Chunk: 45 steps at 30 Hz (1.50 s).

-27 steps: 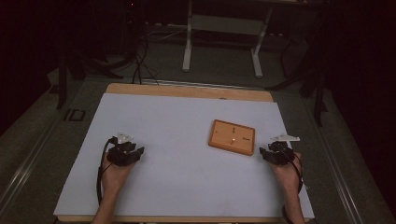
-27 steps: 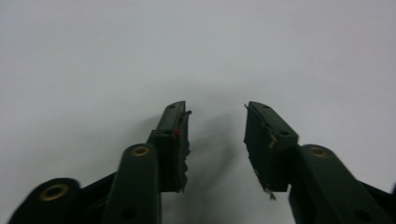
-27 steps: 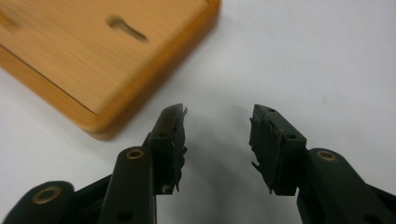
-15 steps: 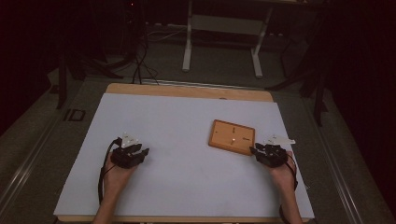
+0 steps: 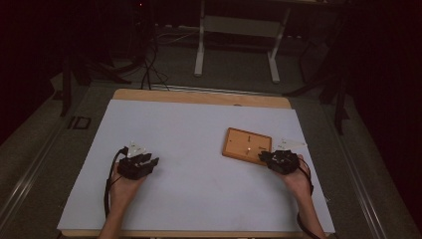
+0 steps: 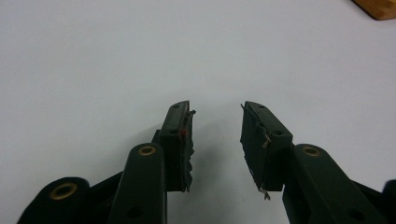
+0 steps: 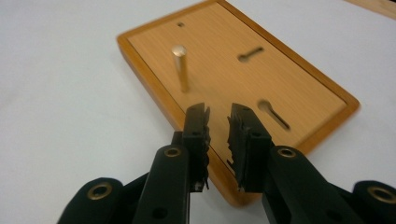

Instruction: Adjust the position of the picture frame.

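High view shows the flat rectangular wooden board with a raised rim (image 5: 247,146) lying on the right half of the white table sheet (image 5: 199,129), well inside my reach, which is presumably why only my right hand works it while the left waits. My right gripper (image 5: 266,159) sits at the board's near right edge, angled inward across it — a low approach that suits a small upright target. In the right gripper view the jaws stand narrow, a slim gap between them and nothing clamped; they hover over the board's near rim, aimed toward the short brass-coloured peg (image 7: 180,67) standing upright from the panel, beside two keyhole-shaped slots (image 7: 274,113). I judge the gap is kept small because the peg is thin and needs little clearance. My left gripper (image 5: 149,163) rests over bare sheet, well apart from the board — its jaws stand moderately apart in the left gripper view, empty, with a corner of the board at the upper right edge.
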Each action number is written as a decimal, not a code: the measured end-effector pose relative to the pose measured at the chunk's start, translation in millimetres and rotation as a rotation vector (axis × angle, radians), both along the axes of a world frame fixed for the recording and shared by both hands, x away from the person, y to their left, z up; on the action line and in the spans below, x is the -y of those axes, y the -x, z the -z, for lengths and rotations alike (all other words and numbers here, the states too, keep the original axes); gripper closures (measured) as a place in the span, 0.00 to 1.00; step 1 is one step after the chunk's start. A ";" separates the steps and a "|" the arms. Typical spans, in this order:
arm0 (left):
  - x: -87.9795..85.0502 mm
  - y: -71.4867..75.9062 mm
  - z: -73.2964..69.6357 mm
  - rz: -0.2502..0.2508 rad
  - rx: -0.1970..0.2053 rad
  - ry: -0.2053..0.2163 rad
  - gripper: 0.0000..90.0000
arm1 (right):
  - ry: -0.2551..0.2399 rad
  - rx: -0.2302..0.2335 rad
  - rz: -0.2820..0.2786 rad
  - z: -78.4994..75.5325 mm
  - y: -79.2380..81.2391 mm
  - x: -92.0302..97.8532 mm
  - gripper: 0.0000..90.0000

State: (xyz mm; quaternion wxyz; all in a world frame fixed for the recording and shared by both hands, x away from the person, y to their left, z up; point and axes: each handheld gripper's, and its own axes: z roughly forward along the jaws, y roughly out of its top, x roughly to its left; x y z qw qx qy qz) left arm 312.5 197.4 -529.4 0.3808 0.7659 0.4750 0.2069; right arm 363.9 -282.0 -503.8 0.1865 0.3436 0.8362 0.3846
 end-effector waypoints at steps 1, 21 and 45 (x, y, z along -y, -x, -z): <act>-0.1 0.2 -0.1 -0.002 0.001 0.001 0.70 | 0.007 -0.001 -0.009 -1.4 -1.1 -2.0 0.85; -3.0 -0.2 -1.1 -0.009 -0.006 0.004 0.69 | 0.073 -0.020 -0.110 -5.7 -17.3 -33.9 0.83; -2.3 -0.6 -0.5 -0.010 -0.015 -0.018 0.69 | 0.046 -0.057 -0.089 11.0 -33.9 -44.8 0.90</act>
